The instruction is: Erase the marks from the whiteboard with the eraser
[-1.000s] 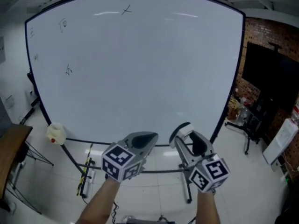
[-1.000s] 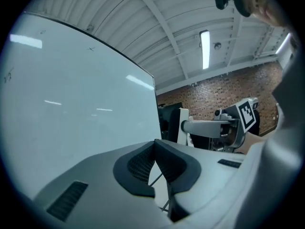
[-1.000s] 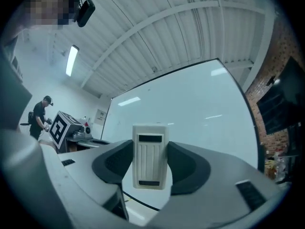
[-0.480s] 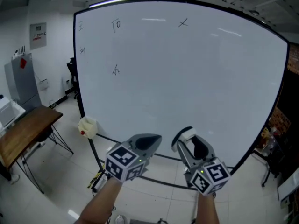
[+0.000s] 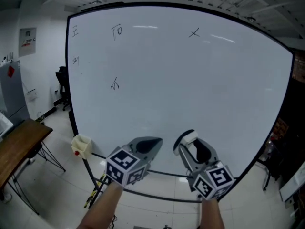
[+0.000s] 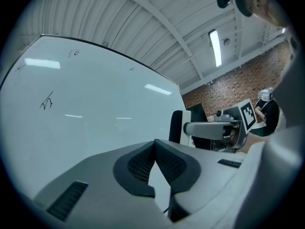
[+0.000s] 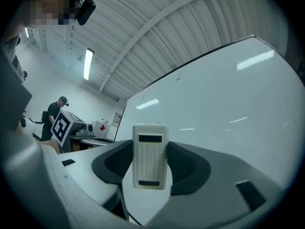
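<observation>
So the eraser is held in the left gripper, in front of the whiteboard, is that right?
Not quite: it is the right gripper that holds the eraser, as the right gripper view shows, in front of the whiteboard.

**White board, grey tools**

The whiteboard (image 5: 181, 89) is plain glossy white inside a thin black frame, with a few small dark marks (image 5: 115, 84) near its top and left. The eraser (image 7: 150, 155) is off-white with fine ribs and two black strips. The left gripper (image 5: 153, 141) and right gripper (image 5: 190, 144) are light grey with dark grey textured pads, and their cubes (image 5: 125, 166) carry black-and-white square patterns. The bench (image 5: 19, 144) is brown wood. The brick wall (image 6: 228, 82) is reddish-brown. A pale yellow object (image 5: 82, 146) has a red spot.
</observation>
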Tool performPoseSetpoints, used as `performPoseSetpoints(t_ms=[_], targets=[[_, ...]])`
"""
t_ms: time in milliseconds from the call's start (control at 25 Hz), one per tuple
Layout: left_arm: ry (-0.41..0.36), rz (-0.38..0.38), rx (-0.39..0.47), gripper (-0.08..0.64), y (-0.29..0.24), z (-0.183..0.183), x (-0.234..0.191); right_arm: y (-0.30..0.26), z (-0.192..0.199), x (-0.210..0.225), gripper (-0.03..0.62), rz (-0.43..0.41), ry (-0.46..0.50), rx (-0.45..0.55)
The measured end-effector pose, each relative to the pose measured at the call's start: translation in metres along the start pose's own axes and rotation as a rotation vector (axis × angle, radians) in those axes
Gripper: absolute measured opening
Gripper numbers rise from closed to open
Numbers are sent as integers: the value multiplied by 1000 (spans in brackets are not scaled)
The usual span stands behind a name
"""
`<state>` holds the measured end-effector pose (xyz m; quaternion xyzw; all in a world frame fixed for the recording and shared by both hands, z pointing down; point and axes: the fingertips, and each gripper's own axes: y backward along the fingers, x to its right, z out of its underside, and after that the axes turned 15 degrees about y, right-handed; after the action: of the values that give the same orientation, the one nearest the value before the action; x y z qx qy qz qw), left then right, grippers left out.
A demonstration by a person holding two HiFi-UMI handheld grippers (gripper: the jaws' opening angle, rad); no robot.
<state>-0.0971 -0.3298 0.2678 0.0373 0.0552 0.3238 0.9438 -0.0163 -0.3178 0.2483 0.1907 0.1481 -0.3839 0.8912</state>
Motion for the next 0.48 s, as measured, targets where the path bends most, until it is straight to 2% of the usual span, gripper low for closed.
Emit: performPoseSetpoints(t_ms=[200,360,480], targets=[[-37,48,12,6,-16,-23,-38,-38,-11,16,232,81,72,-6],[-78,100,47,6,-33,-55,-57,-64,-28,33,232,151,112,0],[-117,105,56,6,-46,-82,-66,-80,-43,50,232,196,136,6]])
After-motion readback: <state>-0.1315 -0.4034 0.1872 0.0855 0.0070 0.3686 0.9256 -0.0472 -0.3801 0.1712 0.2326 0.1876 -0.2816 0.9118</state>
